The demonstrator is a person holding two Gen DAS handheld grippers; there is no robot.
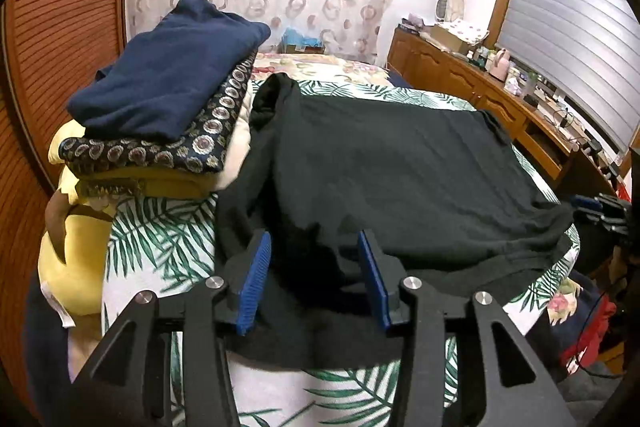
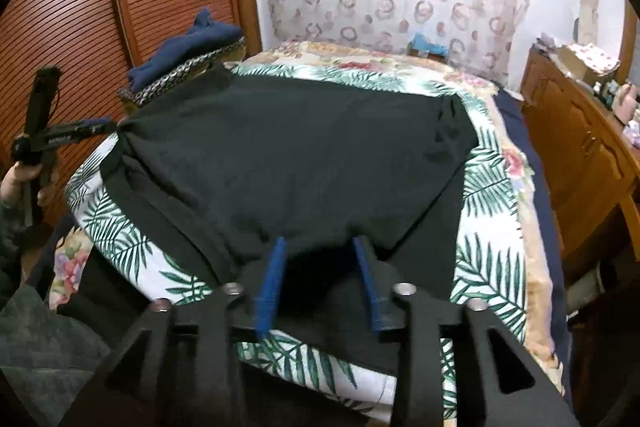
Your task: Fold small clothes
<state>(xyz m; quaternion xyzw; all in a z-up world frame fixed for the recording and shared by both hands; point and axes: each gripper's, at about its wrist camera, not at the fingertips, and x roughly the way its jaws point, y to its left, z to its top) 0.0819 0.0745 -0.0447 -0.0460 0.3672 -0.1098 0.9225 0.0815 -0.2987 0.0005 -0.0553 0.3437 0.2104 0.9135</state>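
Observation:
A black garment (image 1: 400, 163) lies spread on the palm-leaf bedspread (image 1: 160, 239), its upper layer doubled over a lower black layer along the near side. My left gripper (image 1: 313, 241) hovers at the garment's near left edge with its blue pads (image 1: 256, 267) apart; loose cloth lies between them and is not pinched. Over the garment's (image 2: 300, 155) near right edge, my right gripper (image 2: 320, 242) stands the same way, open, blue pads (image 2: 274, 275) clear of the fabric. In the right wrist view a hand holds the left gripper (image 2: 80, 127) at the garment's left corner.
A stack of folded clothes (image 1: 168, 87), navy on top of patterned and yellow pieces, sits at the bed's left. A slatted wooden door (image 2: 80, 7) stands behind it. A wooden sideboard (image 1: 500, 95) with clutter runs along the right, under a shuttered window.

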